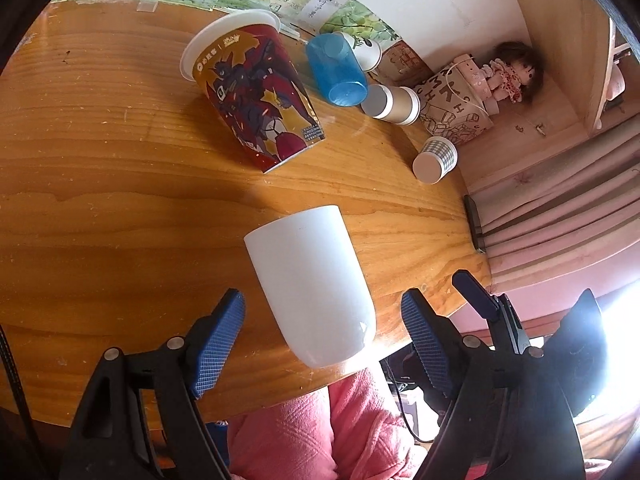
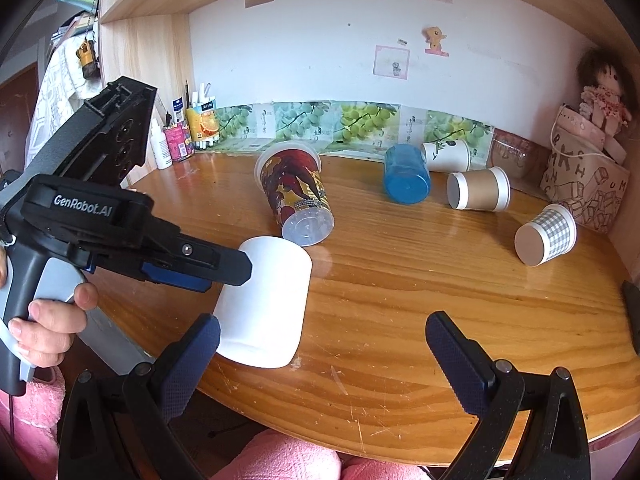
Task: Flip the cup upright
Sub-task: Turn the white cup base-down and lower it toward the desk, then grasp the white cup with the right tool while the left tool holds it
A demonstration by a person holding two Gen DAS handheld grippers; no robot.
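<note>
A plain white cup (image 1: 310,284) lies on its side near the front edge of the wooden table (image 1: 100,184). It also shows in the right wrist view (image 2: 266,304). My left gripper (image 1: 324,344) is open, its blue pads on either side of the cup's rounded end and not touching it. In the right wrist view the left gripper (image 2: 200,268) reaches over the cup from the left. My right gripper (image 2: 320,354) is open and empty, low at the table's front edge, just right of the cup.
Several other cups lie tipped over farther back: a large printed cup (image 2: 296,196), a blue cup (image 2: 406,180), a brown paper cup (image 2: 478,190), a checked paper cup (image 2: 546,234). A doll and bag (image 2: 584,176) stand at the back right. Bottles (image 2: 176,140) stand back left.
</note>
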